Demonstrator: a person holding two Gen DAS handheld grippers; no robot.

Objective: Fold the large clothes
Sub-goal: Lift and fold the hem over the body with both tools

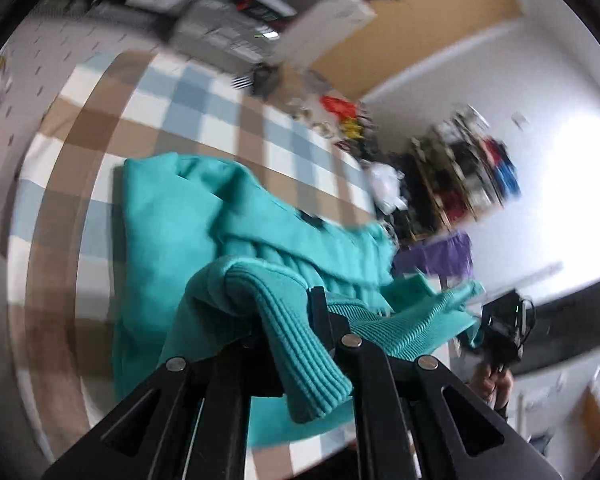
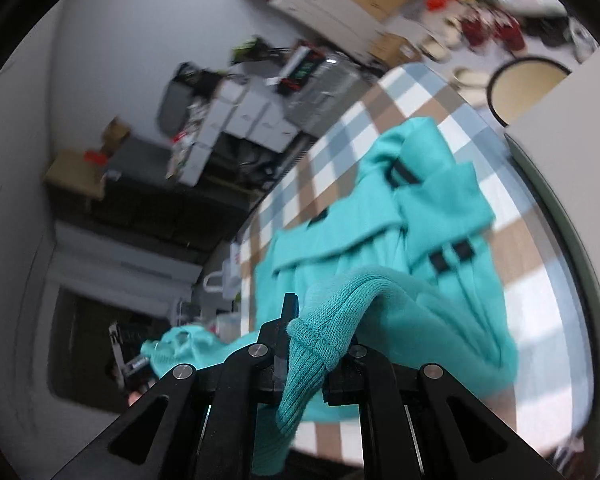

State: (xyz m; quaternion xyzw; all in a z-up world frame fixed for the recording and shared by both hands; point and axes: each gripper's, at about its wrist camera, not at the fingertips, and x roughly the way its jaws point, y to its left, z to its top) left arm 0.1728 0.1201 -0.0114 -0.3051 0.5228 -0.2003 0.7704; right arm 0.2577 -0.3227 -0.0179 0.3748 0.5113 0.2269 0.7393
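A large teal garment [image 1: 172,216] with black belt loops lies partly on a checked tablecloth [image 1: 172,112]; it also shows in the right wrist view [image 2: 432,216]. My left gripper [image 1: 292,332] is shut on the garment's ribbed hem [image 1: 304,356], lifted above the table. My right gripper [image 2: 316,344] is shut on another ribbed part of the hem [image 2: 320,344]. The hem stretches between the two grippers. The other gripper shows at the right in the left wrist view [image 1: 504,332] and at the lower left in the right wrist view [image 2: 128,356]. Both views are tilted and blurred.
The checked tablecloth [image 2: 340,136] covers the table. Boxes and clutter [image 1: 236,12] stand beyond the table's far edge. A purple cloth [image 1: 444,252] and a shelf with coloured things [image 1: 472,172] are off to the right. A round stool [image 2: 528,80] stands past the table.
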